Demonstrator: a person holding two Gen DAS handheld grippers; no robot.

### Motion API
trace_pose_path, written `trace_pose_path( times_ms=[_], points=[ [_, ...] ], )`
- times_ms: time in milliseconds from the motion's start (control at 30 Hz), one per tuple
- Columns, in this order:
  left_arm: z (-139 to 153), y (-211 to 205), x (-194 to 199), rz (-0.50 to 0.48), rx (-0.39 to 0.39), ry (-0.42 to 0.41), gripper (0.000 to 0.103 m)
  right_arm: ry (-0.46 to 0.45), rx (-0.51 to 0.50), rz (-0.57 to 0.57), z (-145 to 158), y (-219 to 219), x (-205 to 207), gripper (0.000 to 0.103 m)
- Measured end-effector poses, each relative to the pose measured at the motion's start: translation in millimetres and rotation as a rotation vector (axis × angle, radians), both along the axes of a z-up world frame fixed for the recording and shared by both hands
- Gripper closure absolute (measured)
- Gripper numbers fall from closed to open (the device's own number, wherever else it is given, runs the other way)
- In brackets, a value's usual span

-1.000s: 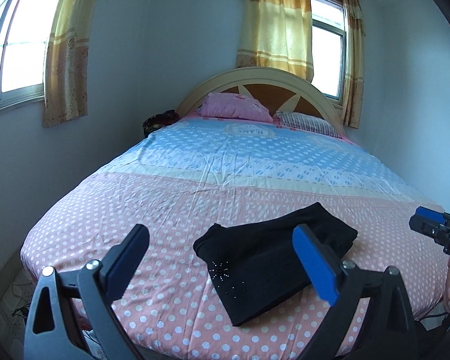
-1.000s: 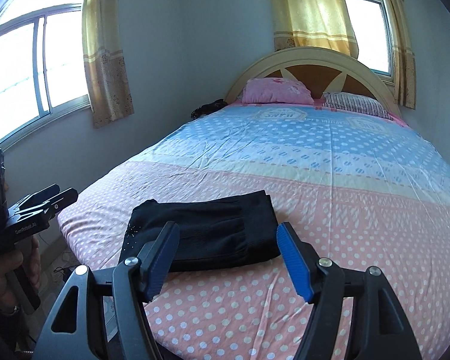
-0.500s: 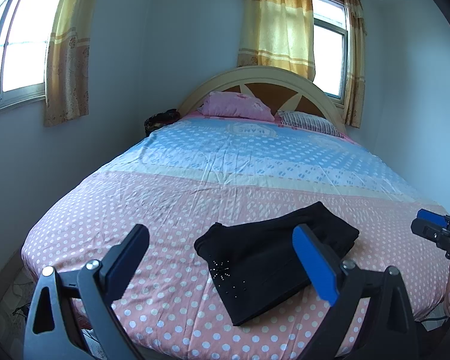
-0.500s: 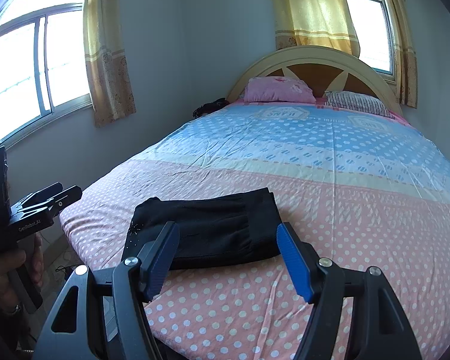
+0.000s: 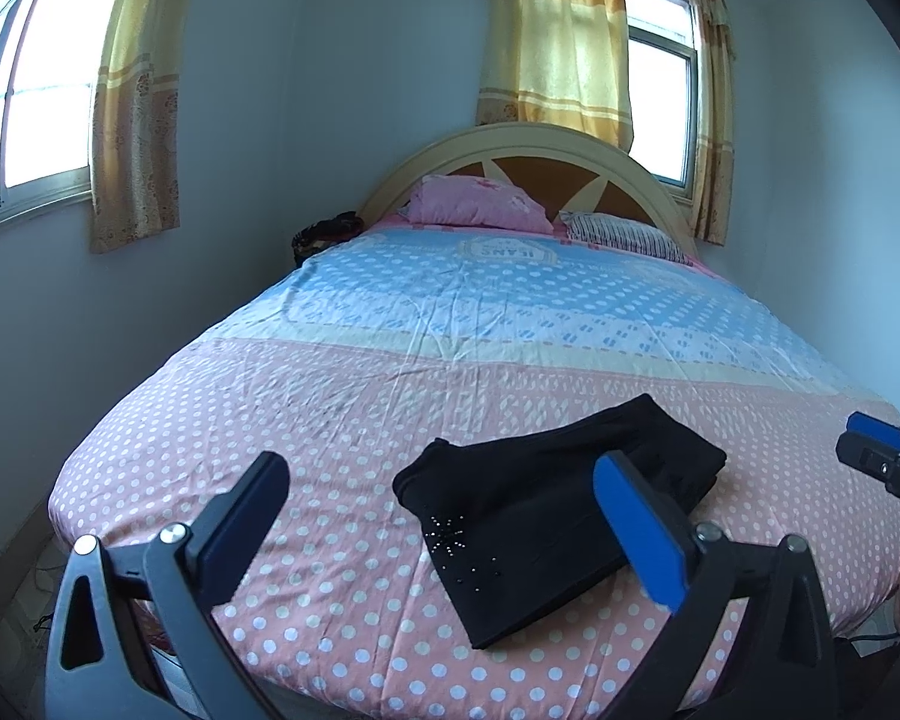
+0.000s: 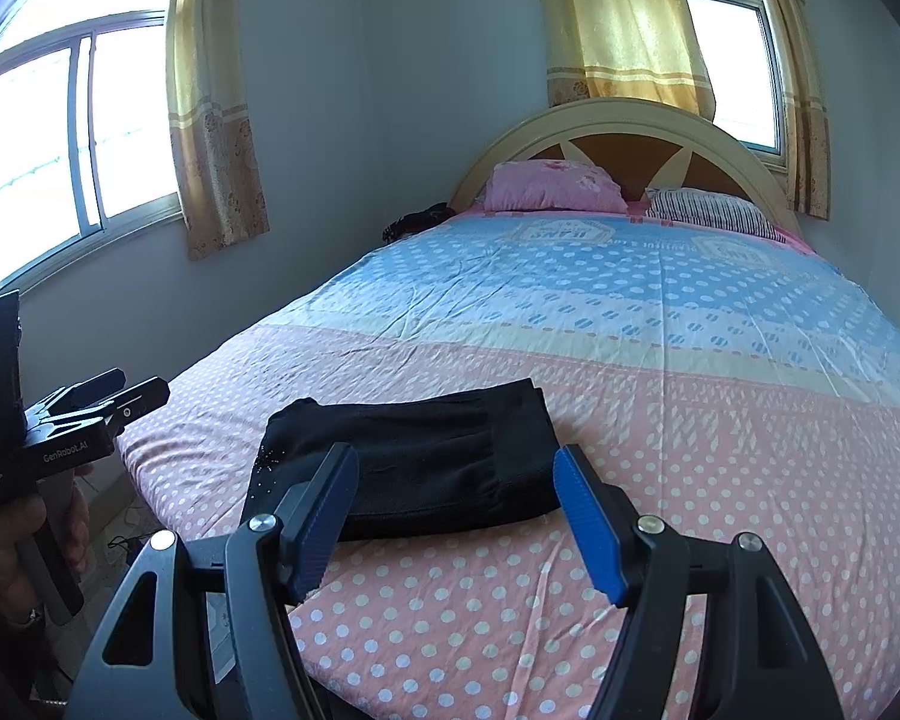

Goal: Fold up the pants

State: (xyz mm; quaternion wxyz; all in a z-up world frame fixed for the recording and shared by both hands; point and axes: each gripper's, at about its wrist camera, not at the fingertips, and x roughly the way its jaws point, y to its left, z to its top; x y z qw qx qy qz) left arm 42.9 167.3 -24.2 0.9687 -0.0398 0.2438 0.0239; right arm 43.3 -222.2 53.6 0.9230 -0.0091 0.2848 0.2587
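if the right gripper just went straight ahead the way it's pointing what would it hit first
Most likely the folded black pants, which lie on the bed between the open right gripper fingers' line of sight; depth is hard to judge.

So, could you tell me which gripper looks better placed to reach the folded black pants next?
Probably the right gripper: the black pants lie centred between its open fingers, while they sit off to one side of the left gripper.

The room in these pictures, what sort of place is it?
Most likely a home bedroom: a bed with a dotted pink and blue sheet fills the room, two pillows lie against an arched headboard, and yellow curtains hang at the windows. Folded black pants lie near the bed's foot.
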Motion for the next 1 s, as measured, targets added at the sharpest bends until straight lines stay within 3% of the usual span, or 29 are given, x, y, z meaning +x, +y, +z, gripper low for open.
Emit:
trace_pose_path(
  times_ms=[333,1000],
  points=[
    [4,-6,-3,0.007,0.026,-0.025,0.0,-0.031,-0.003,0.002,5,2,-7,0.034],
    [-14,-5,6,0.026,0.045,0.028,0.0,-0.015,-0.012,0.008,-3,1,-6,0.034]
  ],
)
